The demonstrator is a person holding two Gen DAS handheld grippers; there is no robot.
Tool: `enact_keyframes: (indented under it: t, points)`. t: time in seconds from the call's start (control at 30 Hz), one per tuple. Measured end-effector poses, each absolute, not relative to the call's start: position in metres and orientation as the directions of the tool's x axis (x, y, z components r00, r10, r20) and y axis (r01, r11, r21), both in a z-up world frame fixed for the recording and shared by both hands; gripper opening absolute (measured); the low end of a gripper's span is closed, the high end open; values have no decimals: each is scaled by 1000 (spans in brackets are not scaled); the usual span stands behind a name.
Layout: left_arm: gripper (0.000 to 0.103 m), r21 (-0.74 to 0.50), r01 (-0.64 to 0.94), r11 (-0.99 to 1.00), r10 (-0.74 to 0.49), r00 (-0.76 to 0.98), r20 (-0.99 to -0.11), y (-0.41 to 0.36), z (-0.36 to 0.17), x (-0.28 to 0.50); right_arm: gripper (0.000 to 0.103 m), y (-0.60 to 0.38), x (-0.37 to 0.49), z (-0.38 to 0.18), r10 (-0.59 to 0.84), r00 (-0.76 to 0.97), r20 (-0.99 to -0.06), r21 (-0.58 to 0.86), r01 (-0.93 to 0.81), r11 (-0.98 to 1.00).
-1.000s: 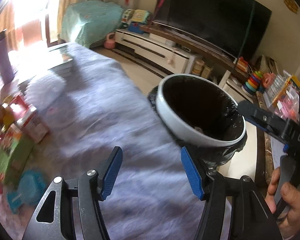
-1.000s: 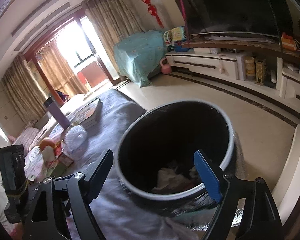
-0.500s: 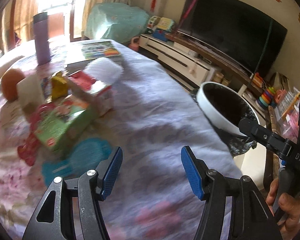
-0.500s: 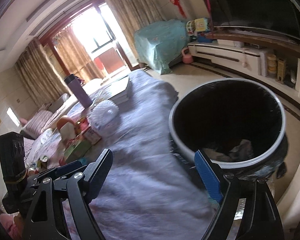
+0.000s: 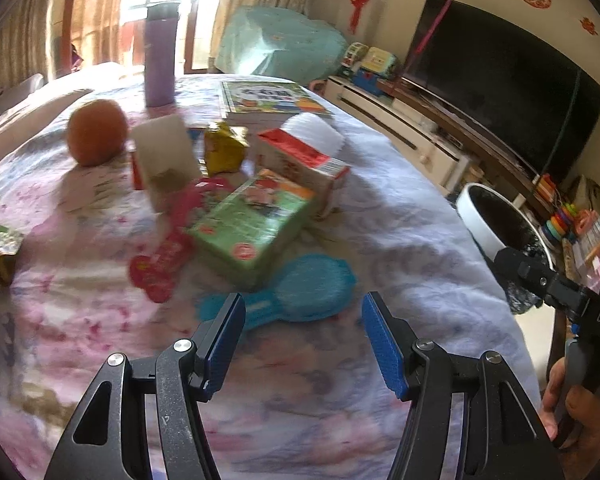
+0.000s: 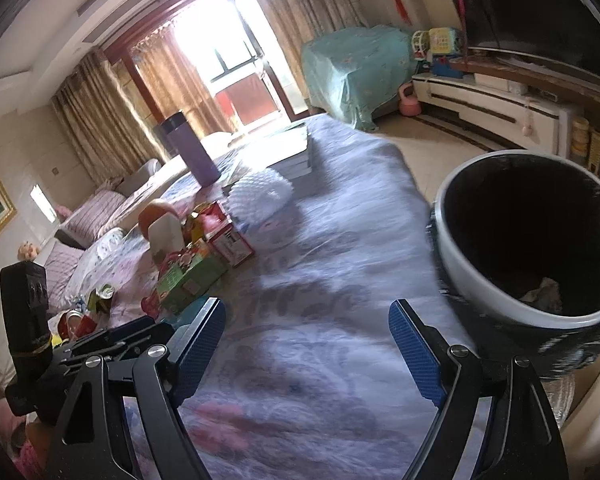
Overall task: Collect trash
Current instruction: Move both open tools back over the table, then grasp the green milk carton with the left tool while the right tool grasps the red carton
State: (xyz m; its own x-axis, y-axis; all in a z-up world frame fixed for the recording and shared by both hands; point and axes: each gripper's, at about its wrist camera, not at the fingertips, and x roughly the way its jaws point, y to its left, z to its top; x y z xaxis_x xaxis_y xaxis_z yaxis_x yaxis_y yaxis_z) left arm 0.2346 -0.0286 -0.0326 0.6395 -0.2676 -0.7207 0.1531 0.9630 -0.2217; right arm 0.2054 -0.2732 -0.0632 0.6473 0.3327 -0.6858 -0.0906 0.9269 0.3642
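- Left gripper point(image 5: 303, 338): jaws partly apart, nothing between the blue pads, touching nothing; it hangs over the flowered tablecloth point(image 5: 400, 216).
- Right gripper point(image 6: 307, 346): jaws wide apart, empty, over the same cloth.
- Trash pile sits ahead of the left gripper: a green carton point(image 5: 256, 226) lying flat, a red-and-white carton point(image 5: 304, 164) just behind it, a small yellow carton point(image 5: 224, 146), a white carton point(image 5: 162, 156), and a pink wrapper point(image 5: 168, 256) beside the green one.
- A flat blue plastic piece point(image 5: 300, 290) lies nearest, just beyond the left pads.
- Left view only: an orange point(image 5: 98, 132), the picture-book cover point(image 5: 266, 98), and the hand point(image 5: 576, 404) on the right gripper's handle.
- Right view only: crumpled scraps in the bottom of the white bin point(image 6: 500, 280), which stands off the table edge, just right of the right gripper.
- Both views: purple bottle point(image 5: 161, 52) upright at the far end.
- From the right gripper the pile is ahead and to the left, well apart from the bin.
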Motion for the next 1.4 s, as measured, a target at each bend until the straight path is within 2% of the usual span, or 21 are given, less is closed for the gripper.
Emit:
enact_keyframes:
  t: [0.33, 0.9, 1.0, 1.03, 1.4]
  points:
    - [60, -193, 121, 974, -225, 640, -735, -7, -30, 246, 85, -246, 222, -73, 362, 606, -708, 358, -135, 924]
    - [60, -113, 193, 975, -206, 581, -787, -15, -52, 305, 85, -212, 270, -83, 439, 543, -716, 386, -215, 897]
    - [58, -84, 204, 975, -190, 585, -788, -20, -55, 309, 85, -208, 277, -84, 445, 536, -717, 386, -226, 894]
    - [53, -75, 207, 975, -185, 587, -788, -22, -56, 310, 85, -206, 280, -85, 450, 533, -717, 387, -232, 892]
    - [53, -123, 210, 970, -224, 571, -790, -5, -61, 299, 84, -178, 310, -92, 468, 512, -720, 363, -296, 883]
